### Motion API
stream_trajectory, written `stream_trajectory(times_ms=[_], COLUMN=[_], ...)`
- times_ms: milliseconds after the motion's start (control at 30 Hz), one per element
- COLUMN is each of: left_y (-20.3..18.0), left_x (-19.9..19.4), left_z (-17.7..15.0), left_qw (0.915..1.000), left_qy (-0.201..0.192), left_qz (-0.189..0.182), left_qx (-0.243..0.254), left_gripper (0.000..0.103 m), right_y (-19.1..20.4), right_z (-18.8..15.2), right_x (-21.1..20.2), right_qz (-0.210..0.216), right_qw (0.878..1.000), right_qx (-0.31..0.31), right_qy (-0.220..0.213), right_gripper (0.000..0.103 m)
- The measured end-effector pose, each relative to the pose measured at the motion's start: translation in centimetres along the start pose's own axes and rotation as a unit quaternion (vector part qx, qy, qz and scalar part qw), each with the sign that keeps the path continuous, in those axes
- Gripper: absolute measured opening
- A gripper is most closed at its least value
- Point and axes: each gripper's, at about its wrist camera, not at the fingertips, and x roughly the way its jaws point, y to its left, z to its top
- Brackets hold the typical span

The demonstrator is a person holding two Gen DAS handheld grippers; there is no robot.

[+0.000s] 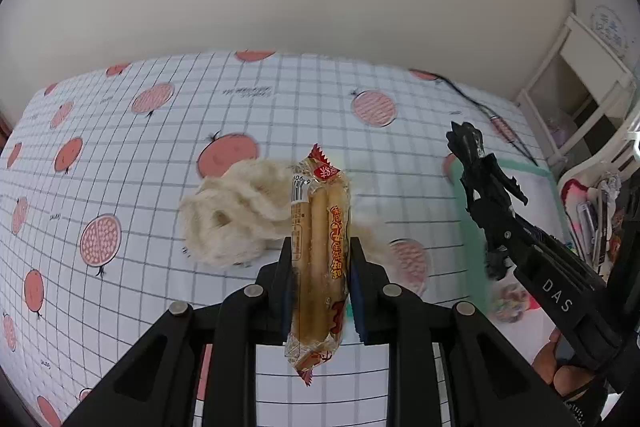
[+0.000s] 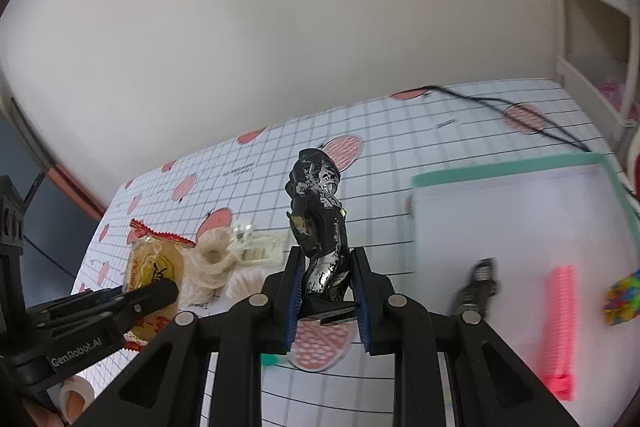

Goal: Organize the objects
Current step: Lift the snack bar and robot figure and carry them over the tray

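My left gripper (image 1: 319, 247) is shut on a long snack packet (image 1: 320, 247) of golden bread sticks, lifted above the grid-patterned tablecloth (image 1: 120, 155). The same snack packet (image 2: 154, 267) shows at the left of the right wrist view, held by the left gripper (image 2: 154, 293). My right gripper (image 2: 325, 259) is shut on a black and silver toy figure (image 2: 320, 223), gripped at its legs and upright. That toy figure (image 1: 476, 163) and the right gripper (image 1: 496, 239) appear at the right of the left wrist view. A white tray with a teal rim (image 2: 500, 171) lies to the right.
A cream yarn bundle (image 1: 228, 215) and a clear hair clip (image 2: 256, 243) lie on the cloth. In the tray are a small dark figure (image 2: 478, 287), a pink comb-like piece (image 2: 560, 327) and a multicoloured item (image 2: 624, 295). A black cable (image 2: 500, 107) and white shelves (image 1: 580, 87) stand at the back right.
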Motion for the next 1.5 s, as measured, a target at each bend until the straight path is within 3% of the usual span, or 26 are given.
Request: stream_trajectory(times_ms=[433,933,1233,1500], left_y=[-7.9,-18.3,-21.6,-21.7], left_x=[-1.6,0.0,3.7,6.9], left_z=[0.4,0.3,-0.7,-1.5], left_qw=[0.9982,0.991,0.989,0.9898], left_qy=[-0.037,-0.057,-0.025,0.01], left_qz=[-0.022,-0.077,-0.096,-0.095], left_qx=[0.041,0.093,0.11,0.106], left_gripper=[0.024,0.025,0.025,0.025], right_y=[-6.6,-13.6,-16.3,-17.2], right_z=[1.6,1.8,1.5,1.0], right_x=[-5.4,-9.2,-8.5,-6.6], right_qz=[-0.03,-0.093,-0.107,-0.121], right_qw=[0.998,0.992,0.989,0.989], right_qx=[0.043,0.061,0.08,0.08], right_qy=[-0.04,-0.064,-0.057,-0.037], right_gripper=[0.025,0.025,0.025,0.025])
